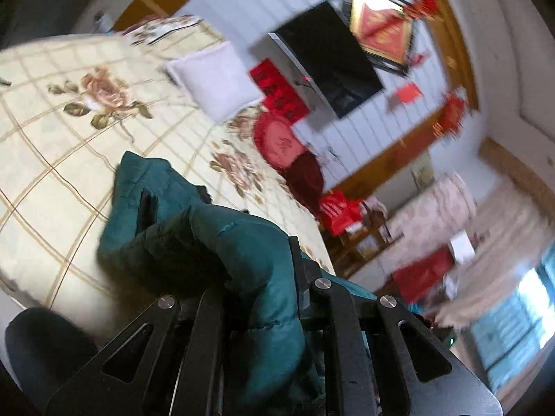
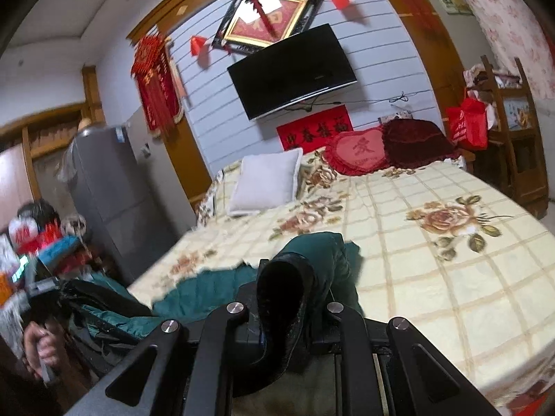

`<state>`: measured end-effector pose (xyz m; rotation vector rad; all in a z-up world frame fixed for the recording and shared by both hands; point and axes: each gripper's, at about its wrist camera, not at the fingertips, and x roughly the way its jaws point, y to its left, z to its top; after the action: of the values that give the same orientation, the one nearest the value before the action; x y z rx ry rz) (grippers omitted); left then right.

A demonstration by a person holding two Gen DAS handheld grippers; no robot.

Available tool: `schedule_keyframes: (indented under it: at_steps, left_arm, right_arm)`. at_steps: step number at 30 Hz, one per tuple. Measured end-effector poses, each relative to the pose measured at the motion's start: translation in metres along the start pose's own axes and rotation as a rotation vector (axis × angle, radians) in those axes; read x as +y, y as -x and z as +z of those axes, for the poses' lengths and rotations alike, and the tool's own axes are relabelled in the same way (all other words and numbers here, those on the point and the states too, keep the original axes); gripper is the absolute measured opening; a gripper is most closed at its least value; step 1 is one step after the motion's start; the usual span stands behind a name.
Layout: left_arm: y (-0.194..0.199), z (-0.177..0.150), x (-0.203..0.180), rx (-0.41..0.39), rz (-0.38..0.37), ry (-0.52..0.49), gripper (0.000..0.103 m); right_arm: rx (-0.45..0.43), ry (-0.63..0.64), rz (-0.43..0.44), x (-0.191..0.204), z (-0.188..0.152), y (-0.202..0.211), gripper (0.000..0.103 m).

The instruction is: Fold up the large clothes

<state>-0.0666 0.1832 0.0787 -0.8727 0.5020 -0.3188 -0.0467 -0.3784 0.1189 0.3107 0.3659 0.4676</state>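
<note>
Teal jacket (image 1: 215, 242) in both clamped grippers

The quilted teal jacket (image 1: 249, 242) looks like slightly shiny padded cloth, its black lining (image 2: 281, 298) glossier, against matt black gripper links with bright metal rivets (image 1: 165, 302) and a soft floral bedspread (image 2: 433, 277).

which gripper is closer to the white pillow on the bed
Hard to call; right seems slightly nearer. The right gripper, shut on the teal jacket, faces the white pillow across the bedspread; the left gripper views it obliquely.

jacket (image 2: 322, 253) on bed (image 2: 433, 277), pillow (image 2: 267, 182) behind
</note>
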Motion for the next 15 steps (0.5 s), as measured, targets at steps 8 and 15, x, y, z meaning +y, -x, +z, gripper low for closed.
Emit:
schedule_keyframes:
  at_steps: [8,15]
  left_arm:
    - [-0.101,0.063,0.021,-0.025,0.177,-0.090,0.010]
    - [-0.198,0.062,0.079,0.028,0.431,-0.254,0.011]
  right_arm:
    - [0.039,-0.044,-0.038,-0.009,0.048,-0.138,0.013]
    - [0.177,0.000,-0.220,-0.041,0.023,-0.251,0.014]
